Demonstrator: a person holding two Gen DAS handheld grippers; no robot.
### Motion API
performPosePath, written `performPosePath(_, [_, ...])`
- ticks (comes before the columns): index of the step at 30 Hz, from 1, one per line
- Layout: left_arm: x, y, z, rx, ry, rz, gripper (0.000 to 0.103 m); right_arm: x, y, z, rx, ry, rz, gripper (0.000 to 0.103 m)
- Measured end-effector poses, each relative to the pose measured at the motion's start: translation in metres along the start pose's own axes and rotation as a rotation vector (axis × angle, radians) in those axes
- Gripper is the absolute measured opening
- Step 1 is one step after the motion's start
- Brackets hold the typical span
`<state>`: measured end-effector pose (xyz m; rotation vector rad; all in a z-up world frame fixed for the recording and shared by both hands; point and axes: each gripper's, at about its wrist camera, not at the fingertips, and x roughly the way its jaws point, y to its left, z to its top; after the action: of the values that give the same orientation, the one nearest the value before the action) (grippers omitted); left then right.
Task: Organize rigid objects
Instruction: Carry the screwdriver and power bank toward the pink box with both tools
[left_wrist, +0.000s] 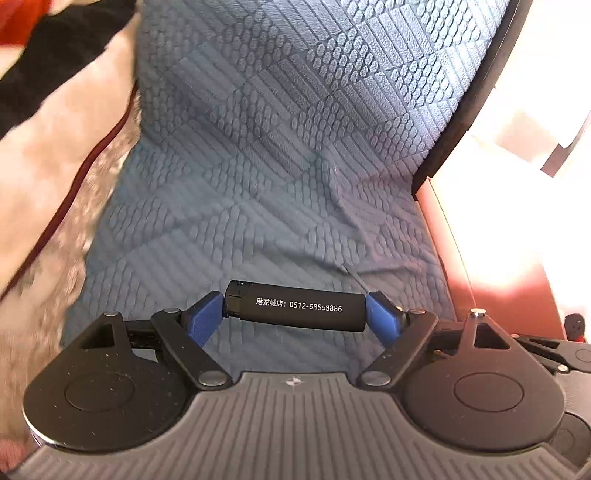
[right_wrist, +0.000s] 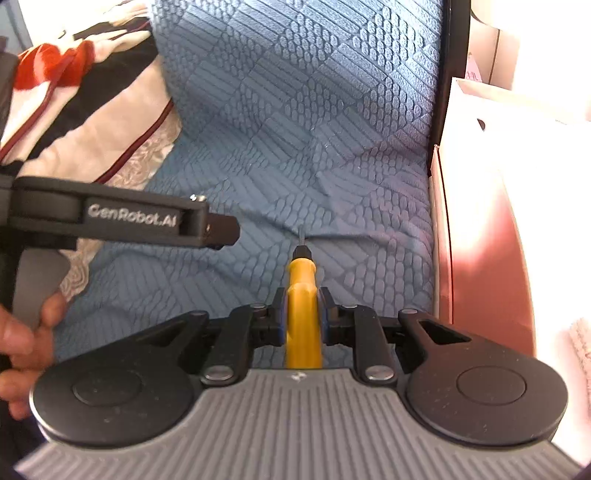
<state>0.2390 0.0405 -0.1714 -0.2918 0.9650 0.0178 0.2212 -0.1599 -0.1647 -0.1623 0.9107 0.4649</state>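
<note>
My left gripper (left_wrist: 295, 314) is shut on a black cylindrical lighter (left_wrist: 295, 308) with white printed text. The lighter lies crosswise between the blue pads (left_wrist: 203, 321), clamped end to end above the blue textured bedspread (left_wrist: 258, 147). My right gripper (right_wrist: 302, 314) is shut on the yellow handle of a small screwdriver (right_wrist: 301, 295). Its black collar and thin metal tip point forward over the same bedspread (right_wrist: 314, 129). The body of the left gripper, marked GenRobot.AI, shows at the left of the right wrist view (right_wrist: 129, 219), held by a person's hand (right_wrist: 26, 332).
A patterned quilt in white, black and red is bunched at the left (right_wrist: 74, 103). The dark bed edge (right_wrist: 441, 110) runs along the right. Beyond it stand a white box (right_wrist: 498, 147) and a reddish-pink surface (right_wrist: 487, 258) in bright light.
</note>
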Motion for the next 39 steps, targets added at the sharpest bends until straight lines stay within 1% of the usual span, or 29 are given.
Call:
performPosePath(3, [-0.014,0.001,-0.014,-0.042,-0.010,-0.007,0.086,-0.007,0.004,-0.009,-0.014,-0.001,0.001,0.021])
performPosePath(8, [-0.041,-0.011,-0.034,-0.057,-0.063,-0.007,0.086,-0.020,0.007,-0.029,-0.038,0.005,-0.002,0.021])
performPosePath(13, [-0.057,-0.017,-0.051,-0.081,-0.072,0.007,0.086,-0.031,0.008,-0.042,-0.040,0.014,0.012,0.021])
performPosePath(16, [-0.059,-0.020,-0.058,-0.091,-0.069,0.007,0.086,-0.032,0.004,-0.048,-0.007,0.032,0.033,0.021])
performPosePath(22, [-0.049,-0.016,-0.055,-0.082,-0.063,0.020,0.086,-0.018,-0.001,-0.049,0.022,0.071,0.036,0.021])
performPosePath(26, [-0.043,-0.009,-0.053,-0.098,-0.054,0.020,0.086,-0.010,-0.003,-0.048,0.032,0.072,0.030,0.022])
performPosePath(30, [-0.043,-0.005,-0.051,-0.130,-0.074,0.001,0.086,-0.003,-0.004,-0.047,0.033,0.072,0.014,0.027])
performPosePath(32, [-0.041,-0.005,-0.050,-0.131,-0.070,0.001,0.086,0.000,-0.005,-0.046,0.033,0.071,-0.005,0.032])
performPosePath(34, [-0.039,-0.005,-0.049,-0.133,-0.065,-0.001,0.086,0.006,-0.005,-0.046,0.024,0.075,-0.011,0.032])
performPosePath(38, [-0.038,-0.006,-0.049,-0.129,-0.065,-0.002,0.086,0.010,-0.002,-0.045,-0.007,0.046,-0.035,0.032])
performPosePath(39, [-0.038,-0.006,-0.049,-0.129,-0.065,-0.002,0.086,0.011,-0.001,-0.044,-0.008,0.043,-0.036,0.031])
